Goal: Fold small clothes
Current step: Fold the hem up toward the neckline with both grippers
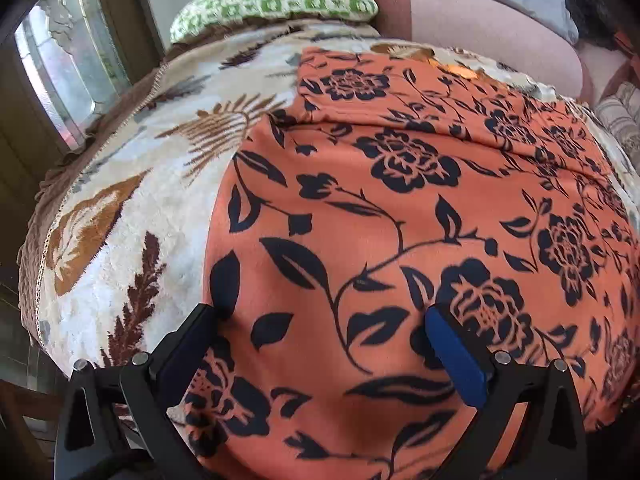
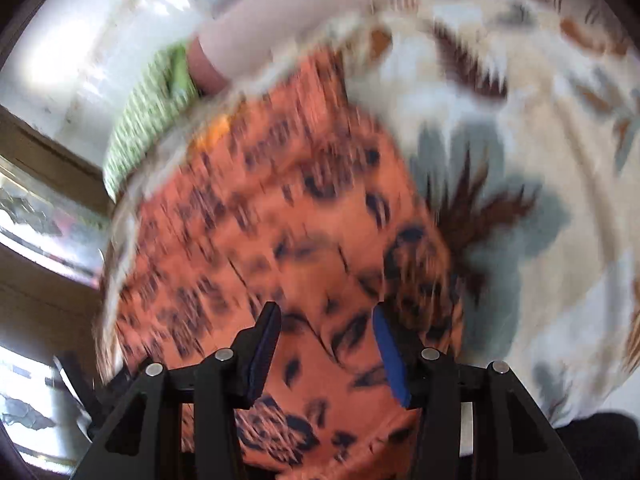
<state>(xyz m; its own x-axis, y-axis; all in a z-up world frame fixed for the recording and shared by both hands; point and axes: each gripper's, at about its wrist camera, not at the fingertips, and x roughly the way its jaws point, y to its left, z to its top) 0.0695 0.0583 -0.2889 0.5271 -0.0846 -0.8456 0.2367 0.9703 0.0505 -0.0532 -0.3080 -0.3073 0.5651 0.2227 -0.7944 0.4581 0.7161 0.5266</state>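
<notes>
An orange garment with a black flower print (image 1: 400,208) lies spread on a cream floral blanket (image 1: 132,216). My left gripper (image 1: 320,316) is open just above the garment's near left part, its left finger (image 1: 188,344) at the garment's left edge. In the right wrist view the same garment (image 2: 256,232) is blurred by motion. My right gripper (image 2: 326,328) is open over the garment's near end, with cloth showing between the fingers; nothing is clamped.
A green and white patterned pillow (image 1: 276,0) lies at the far end of the blanket. A pink sofa arm (image 1: 472,28) is behind the garment. A window (image 1: 60,72) is at the left. The blanket (image 2: 540,160) stretches to the right of the garment.
</notes>
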